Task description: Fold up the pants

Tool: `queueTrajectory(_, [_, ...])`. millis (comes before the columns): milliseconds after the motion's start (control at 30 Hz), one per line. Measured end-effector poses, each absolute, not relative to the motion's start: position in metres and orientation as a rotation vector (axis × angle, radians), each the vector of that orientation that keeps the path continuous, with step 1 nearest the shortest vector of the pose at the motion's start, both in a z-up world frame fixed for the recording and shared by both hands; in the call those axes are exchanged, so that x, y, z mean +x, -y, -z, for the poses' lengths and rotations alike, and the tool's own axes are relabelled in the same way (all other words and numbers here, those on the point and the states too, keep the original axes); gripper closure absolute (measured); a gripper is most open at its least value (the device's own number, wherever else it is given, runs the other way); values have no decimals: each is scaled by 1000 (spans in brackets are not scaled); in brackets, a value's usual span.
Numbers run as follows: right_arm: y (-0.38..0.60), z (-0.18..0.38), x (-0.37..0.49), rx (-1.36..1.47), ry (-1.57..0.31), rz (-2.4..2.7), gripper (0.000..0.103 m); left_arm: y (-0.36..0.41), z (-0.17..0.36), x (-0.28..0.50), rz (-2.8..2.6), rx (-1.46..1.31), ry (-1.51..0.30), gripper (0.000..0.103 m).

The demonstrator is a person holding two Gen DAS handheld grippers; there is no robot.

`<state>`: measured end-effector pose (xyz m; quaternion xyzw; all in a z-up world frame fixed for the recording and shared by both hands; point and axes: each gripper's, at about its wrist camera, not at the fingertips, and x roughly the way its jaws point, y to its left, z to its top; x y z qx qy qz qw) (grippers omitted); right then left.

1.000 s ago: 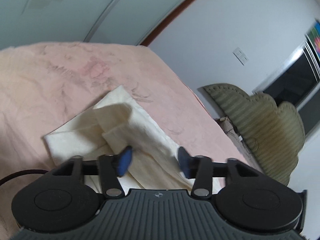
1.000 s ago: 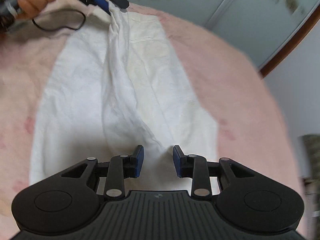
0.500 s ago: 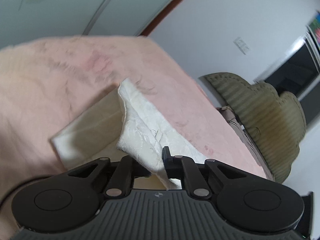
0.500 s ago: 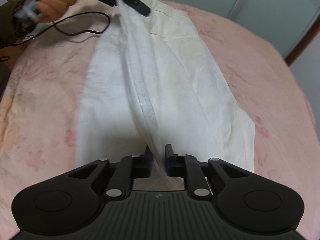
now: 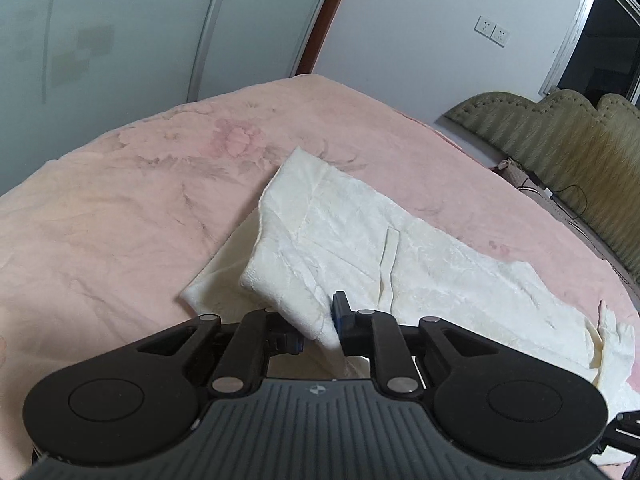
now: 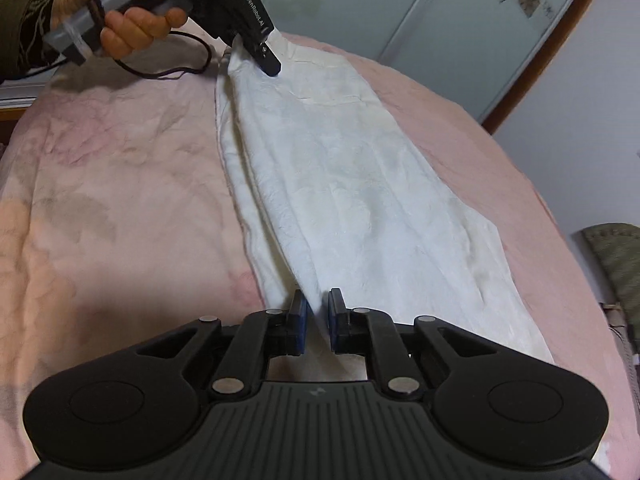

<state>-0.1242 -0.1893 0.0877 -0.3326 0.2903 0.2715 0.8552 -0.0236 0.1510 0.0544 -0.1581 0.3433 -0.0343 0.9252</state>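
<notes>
While you are pinching the near end of the white pants [image 6: 360, 208] in your right gripper [image 6: 317, 322], its blue pads are closing on a raised ridge of cloth, and only a thin fold is sitting between them. Your left gripper [image 5: 318, 326] is likewise clamping a folded edge of the fabric at the other end, with the cloth bunching up between its fingers. Beyond the pads, the garment is lying lengthwise across the pink bedspread [image 6: 120, 200], one leg appearing to be folded over the other and the lifted edge running as a long crease between your two grips. Farther off, your left hand [image 6: 120, 12] is holding its tool above the waist end, cable trailing beside it.

The shallow bite on the right looks like the likeliest thing to fail: if you are pulling the two ends apart too hard, the fold may be slipping out. Uneven lifting could also be dragging the lower layer, skewing the legs. Past the bed, a green headboard [image 5: 560, 148] is standing against the wall.
</notes>
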Motion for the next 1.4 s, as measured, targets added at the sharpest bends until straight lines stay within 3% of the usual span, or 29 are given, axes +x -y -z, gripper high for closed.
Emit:
queueTrajectory(567, [206,-88,-142,-319,-637,-432,91,-133,-56,-32,-26,-259,-650,84])
queueTrajectory(633, [211,-83,-144,-278,-614,-411,91,-134,-57,-33,-25,-238,-658,76])
queueTrajectory(667, [213,-83,-146,-272,-601,-411,91,-137,-60,-37,-25,-239,-663,66])
queueTrajectory(933, [265,-107,-183,-123,-590,-276,90,-125,-109,-85,-34,-40,-541,54])
queueTrajectory(1100, [308,-85,-187,-58,-735,-154,90,-50,-126,-100,318,96,-509,35])
queueTrajectory(1400, [315,-99,-198,25,-661,-157,89,58,-87,-106,660,231,-479,32])
